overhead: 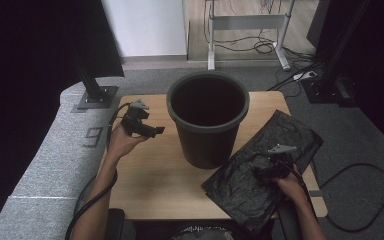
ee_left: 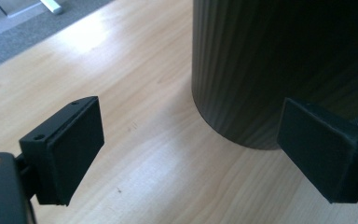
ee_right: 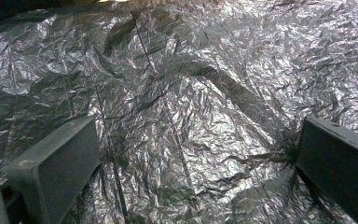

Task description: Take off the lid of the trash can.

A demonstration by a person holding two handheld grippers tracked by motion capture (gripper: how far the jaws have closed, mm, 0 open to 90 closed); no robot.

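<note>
A tall dark bin (overhead: 207, 142) stands upright with nothing in it, at the back middle of the wooden table (overhead: 155, 175). Left of the bin, my left gripper (overhead: 152, 131) hangs above the tabletop and points toward it. In the left gripper view that gripper (ee_left: 191, 154) is open with bare wood between its pads, and the bin's ribbed wall (ee_left: 279, 70) rises just ahead on the right. A crumpled black plastic bag (overhead: 280, 135) lies flat on the right of the table. My right gripper (overhead: 265, 167) sits low on it, open (ee_right: 196, 168), with a raised fold of the bag (ee_right: 191, 93) between its jaws.
A grey padded ledge (overhead: 45, 160) runs along the table's left side, with a black stand base (overhead: 97, 95) on it. Cables (overhead: 360, 195) loop on the floor at the right. A metal desk frame (overhead: 250, 25) stands behind the table.
</note>
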